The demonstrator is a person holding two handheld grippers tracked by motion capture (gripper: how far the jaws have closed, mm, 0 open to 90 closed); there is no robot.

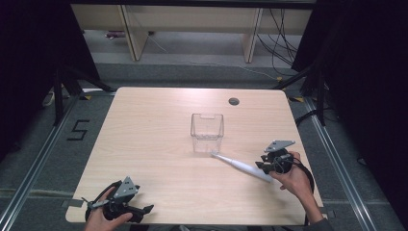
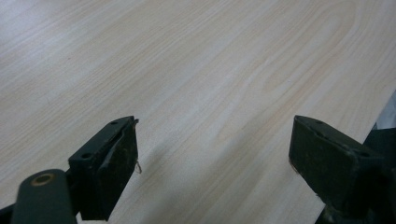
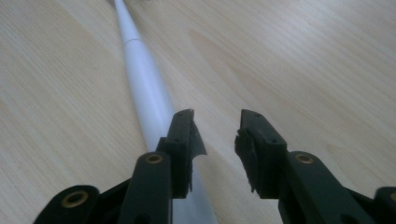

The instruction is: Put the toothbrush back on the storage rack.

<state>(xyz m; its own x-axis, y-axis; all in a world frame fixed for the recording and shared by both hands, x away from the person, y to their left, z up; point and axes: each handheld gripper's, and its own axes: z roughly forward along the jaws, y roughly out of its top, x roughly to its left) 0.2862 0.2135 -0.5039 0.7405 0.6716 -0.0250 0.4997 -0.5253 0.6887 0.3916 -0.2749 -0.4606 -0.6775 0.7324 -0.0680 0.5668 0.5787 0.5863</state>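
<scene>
A white toothbrush-like stick (image 1: 240, 166) lies flat on the wooden table (image 1: 144, 134), its thin end close to a clear, empty plastic box (image 1: 207, 132). My right gripper (image 1: 262, 167) hovers over the stick's thick end at the table's right. In the right gripper view the white stick (image 3: 144, 88) runs beside and under the left jaw, outside the gap, and the right gripper (image 3: 217, 116) stands partly open with nothing between its jaws. My left gripper (image 1: 146, 210) rests at the front left edge. The left gripper (image 2: 215, 130) is wide open over bare wood.
A small round cable hole (image 1: 234, 101) sits near the table's far edge. Beyond the table are pale wooden shelf units (image 1: 192, 24) and loose cables (image 1: 281, 43). A "5" mark (image 1: 78, 130) is on the floor at the left. Black stands flank both sides.
</scene>
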